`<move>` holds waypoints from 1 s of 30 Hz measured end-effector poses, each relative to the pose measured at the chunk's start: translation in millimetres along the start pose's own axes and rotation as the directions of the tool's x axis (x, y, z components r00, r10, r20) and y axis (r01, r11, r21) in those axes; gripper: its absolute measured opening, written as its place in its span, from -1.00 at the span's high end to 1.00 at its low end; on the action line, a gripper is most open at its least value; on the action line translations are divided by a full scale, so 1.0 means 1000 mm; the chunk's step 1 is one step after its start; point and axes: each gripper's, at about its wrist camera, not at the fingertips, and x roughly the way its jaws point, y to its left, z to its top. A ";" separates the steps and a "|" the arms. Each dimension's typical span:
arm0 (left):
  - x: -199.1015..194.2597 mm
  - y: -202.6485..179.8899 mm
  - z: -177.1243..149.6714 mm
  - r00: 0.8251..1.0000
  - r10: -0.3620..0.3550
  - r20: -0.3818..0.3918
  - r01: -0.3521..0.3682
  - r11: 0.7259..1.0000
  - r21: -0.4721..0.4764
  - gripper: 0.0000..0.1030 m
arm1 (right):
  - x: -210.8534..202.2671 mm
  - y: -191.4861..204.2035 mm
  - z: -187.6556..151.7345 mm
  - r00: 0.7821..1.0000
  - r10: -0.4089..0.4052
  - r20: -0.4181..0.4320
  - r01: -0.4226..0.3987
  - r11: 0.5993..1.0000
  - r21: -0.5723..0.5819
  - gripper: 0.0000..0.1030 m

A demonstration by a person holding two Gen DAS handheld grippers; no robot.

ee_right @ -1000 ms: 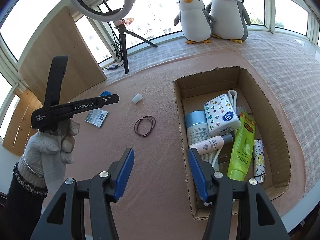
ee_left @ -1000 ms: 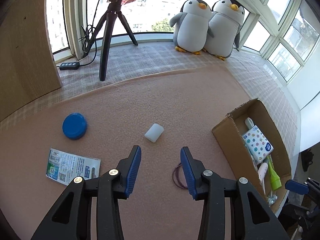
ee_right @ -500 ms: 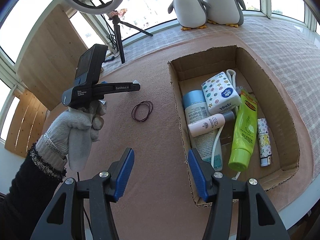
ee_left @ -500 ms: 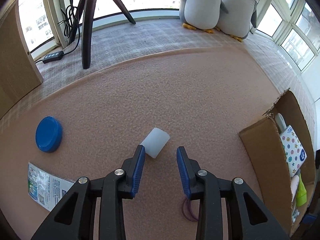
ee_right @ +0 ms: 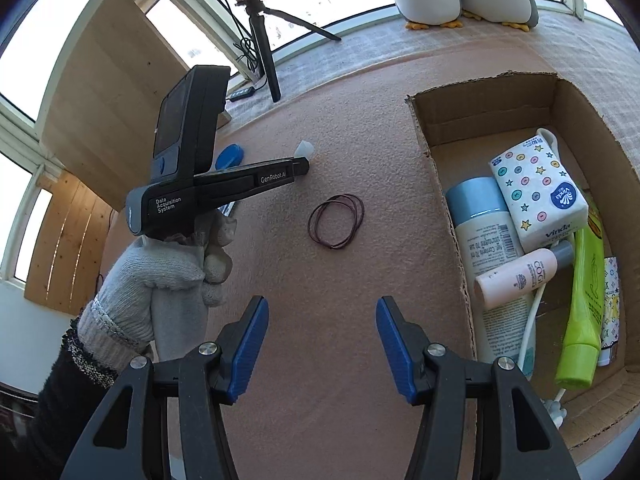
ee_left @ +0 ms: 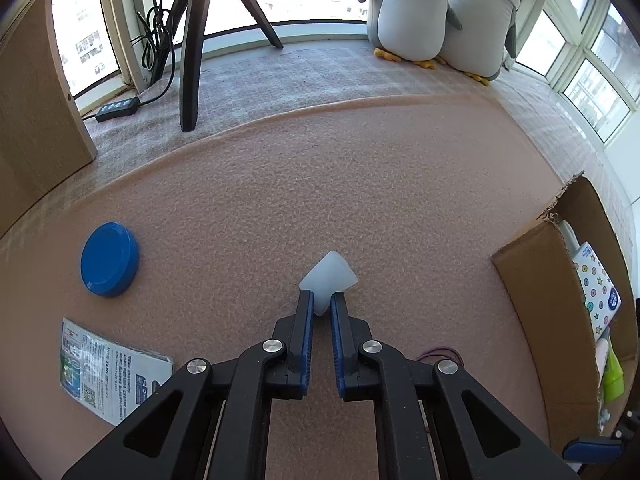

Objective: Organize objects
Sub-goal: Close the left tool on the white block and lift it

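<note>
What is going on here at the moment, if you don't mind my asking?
A person is tidying loose items from a pink mat into a cardboard box. The left tool has closed on a small white cap lying on the mat. The right tool hangs open above the mat, holding nothing. The box already holds a tissue pack, bottles and a green tube. A blue lid, a leaflet and hair ties are still out.

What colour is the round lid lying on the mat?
Blue; the round lid shows best in the left wrist view.
</note>
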 end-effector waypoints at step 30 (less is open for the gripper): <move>-0.057 0.048 -0.102 0.997 -0.081 -0.013 0.080 0.996 -0.048 0.85 | 0.094 0.038 0.046 0.971 -0.236 -0.032 0.221 0.944 -0.246 0.31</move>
